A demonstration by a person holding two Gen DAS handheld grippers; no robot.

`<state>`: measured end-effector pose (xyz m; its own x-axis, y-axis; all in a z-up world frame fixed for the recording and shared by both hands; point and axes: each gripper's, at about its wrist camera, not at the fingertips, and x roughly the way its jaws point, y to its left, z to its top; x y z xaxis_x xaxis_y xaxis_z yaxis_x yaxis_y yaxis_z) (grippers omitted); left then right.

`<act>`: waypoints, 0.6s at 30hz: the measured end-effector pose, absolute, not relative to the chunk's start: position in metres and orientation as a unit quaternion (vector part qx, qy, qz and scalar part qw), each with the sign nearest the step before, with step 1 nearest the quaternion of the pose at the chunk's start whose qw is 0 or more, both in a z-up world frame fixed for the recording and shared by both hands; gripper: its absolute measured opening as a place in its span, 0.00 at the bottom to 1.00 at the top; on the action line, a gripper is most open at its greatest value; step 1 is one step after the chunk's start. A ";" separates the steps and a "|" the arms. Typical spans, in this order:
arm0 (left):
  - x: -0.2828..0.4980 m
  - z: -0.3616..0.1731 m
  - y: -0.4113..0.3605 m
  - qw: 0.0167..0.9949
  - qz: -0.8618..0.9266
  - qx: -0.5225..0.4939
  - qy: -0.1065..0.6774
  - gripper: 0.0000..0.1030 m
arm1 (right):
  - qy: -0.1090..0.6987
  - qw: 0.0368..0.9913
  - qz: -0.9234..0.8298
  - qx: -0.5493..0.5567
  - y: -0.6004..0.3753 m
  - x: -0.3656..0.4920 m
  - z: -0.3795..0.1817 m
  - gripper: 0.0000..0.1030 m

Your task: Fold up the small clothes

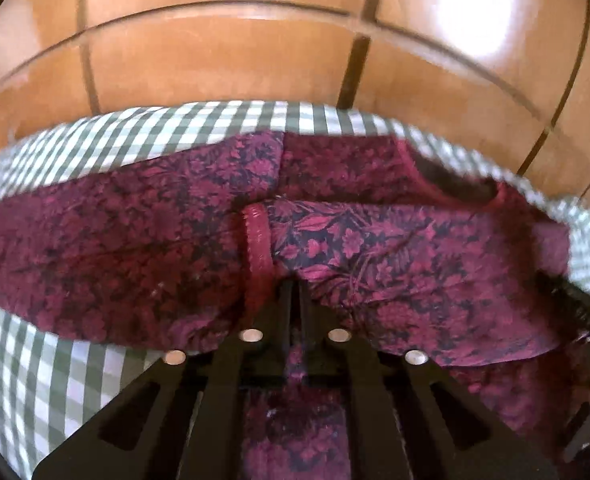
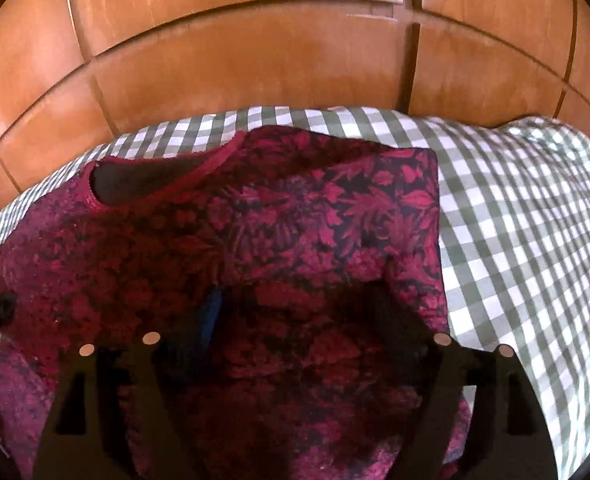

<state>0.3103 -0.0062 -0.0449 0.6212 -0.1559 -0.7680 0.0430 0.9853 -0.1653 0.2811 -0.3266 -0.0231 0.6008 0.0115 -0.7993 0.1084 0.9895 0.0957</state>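
The dark red flowered garment (image 2: 255, 240) lies on a green and white checked cloth (image 2: 515, 220), with a brown wooden wall (image 2: 235, 52) at the far side. The left gripper (image 1: 295, 292) has its jaws almost together, with a fold of the garment between them. The right gripper (image 2: 295, 308) stands wide above the garment and holds nothing.
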 end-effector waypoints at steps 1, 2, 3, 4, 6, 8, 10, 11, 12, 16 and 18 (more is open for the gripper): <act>0.306 -0.041 0.000 0.898 -0.066 -0.082 0.428 0.21 | 0.440 0.895 -0.027 0.072 -0.325 0.274 -0.016 0.86; 0.298 -0.037 0.010 0.900 -0.052 -0.094 0.423 0.39 | 0.434 0.897 -0.027 0.075 -0.324 0.267 -0.011 0.86; 0.292 -0.034 0.016 0.903 -0.036 -0.100 0.415 0.51 | 0.427 0.901 -0.027 0.075 -0.320 0.260 -0.005 0.86; 0.285 -0.031 0.026 0.906 -0.028 -0.111 0.407 0.52 | 0.421 0.904 -0.025 0.071 -0.317 0.252 0.000 0.86; 0.275 -0.028 0.045 0.902 -0.024 -0.134 0.410 0.52 | 0.414 0.908 -0.014 0.063 -0.306 0.238 0.007 0.88; 0.264 -0.027 0.072 0.902 -0.002 -0.153 0.403 0.52 | 0.426 0.903 0.001 0.062 -0.297 0.227 0.006 0.88; 0.253 -0.027 0.102 0.898 0.019 -0.174 0.404 0.52 | 0.434 0.899 0.024 0.060 -0.285 0.210 0.003 0.88; 0.252 -0.029 0.113 0.895 0.031 -0.183 0.405 0.52 | 0.436 0.898 0.032 0.053 -0.278 0.203 0.001 0.88; 0.248 -0.031 0.134 0.891 0.051 -0.196 0.406 0.52 | 0.441 0.896 0.038 0.046 -0.273 0.196 -0.002 0.88; 0.236 -0.034 0.206 0.875 0.109 -0.257 0.397 0.52 | 0.458 0.886 0.057 0.039 -0.254 0.179 -0.018 0.88; 0.232 -0.034 0.245 0.865 0.143 -0.285 0.387 0.52 | 0.461 0.885 0.051 0.028 -0.245 0.173 -0.026 0.89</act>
<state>0.2317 0.2454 -0.0342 0.6597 0.0267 -0.7510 -0.4678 0.7968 -0.3826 0.1728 -0.2449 -0.0259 0.5690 0.1166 -0.8140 -0.0642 0.9932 0.0973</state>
